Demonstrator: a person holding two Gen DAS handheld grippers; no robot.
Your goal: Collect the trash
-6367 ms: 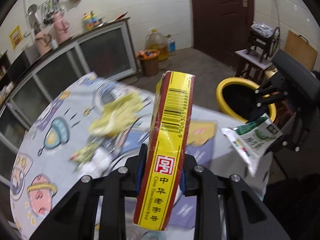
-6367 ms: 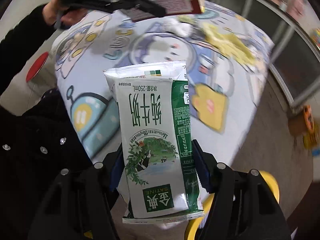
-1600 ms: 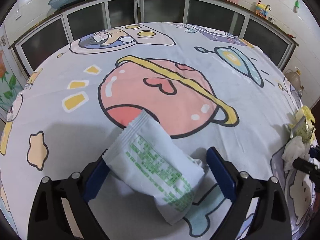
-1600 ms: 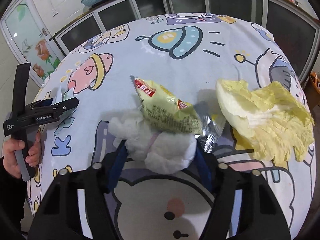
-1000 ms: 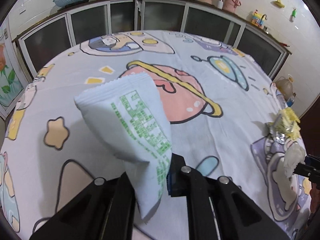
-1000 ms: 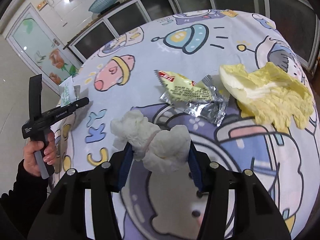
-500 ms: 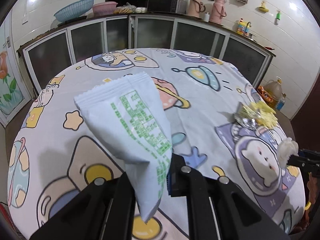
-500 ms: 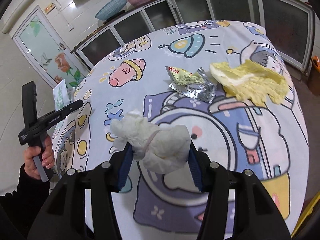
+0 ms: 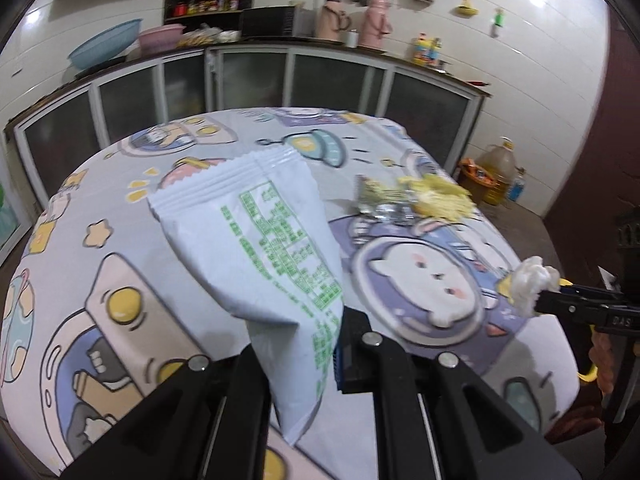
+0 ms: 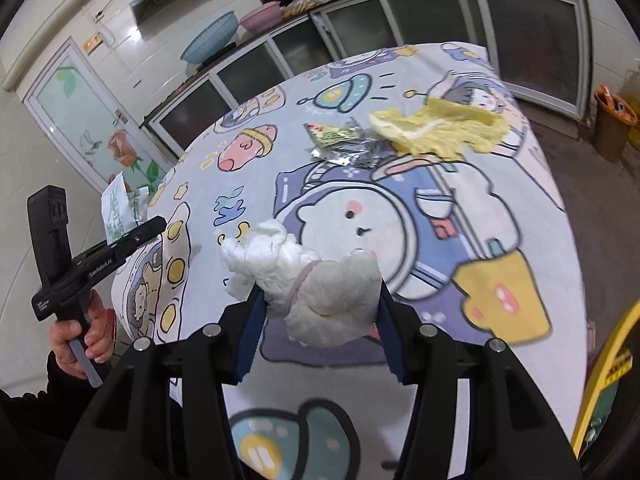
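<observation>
Meanwhile, left gripper (image 9: 298,354) jaws pinch a white wrapper (image 9: 264,240); right gripper (image 10: 320,320) jaws clamp crumpled tissue (image 10: 308,276) above the tabletop (image 10: 520,208).

The left hand-held gripper (image 9: 296,344) is black with a blue pad, and the packet (image 9: 264,248) it pinches is pale blue-white with green print in blocks and a ribbed top edge. The right hand-held gripper (image 10: 320,320) is black too, blue on the inner faces — it grips a white crumpled tissue wad (image 10: 304,276). Across the middle of the frame, the bench (image 10: 520,380) wears a pale grey-blue cloth printed with cartoons: a white bear in a purple-blue ring, yellow stars, pink planets, teal saucers. Toward the upper right lie a silver-and-yellow foil wrapper (image 10: 340,144) with a red patch and a pale yellow cabbage leaf (image 10: 440,128).
</observation>
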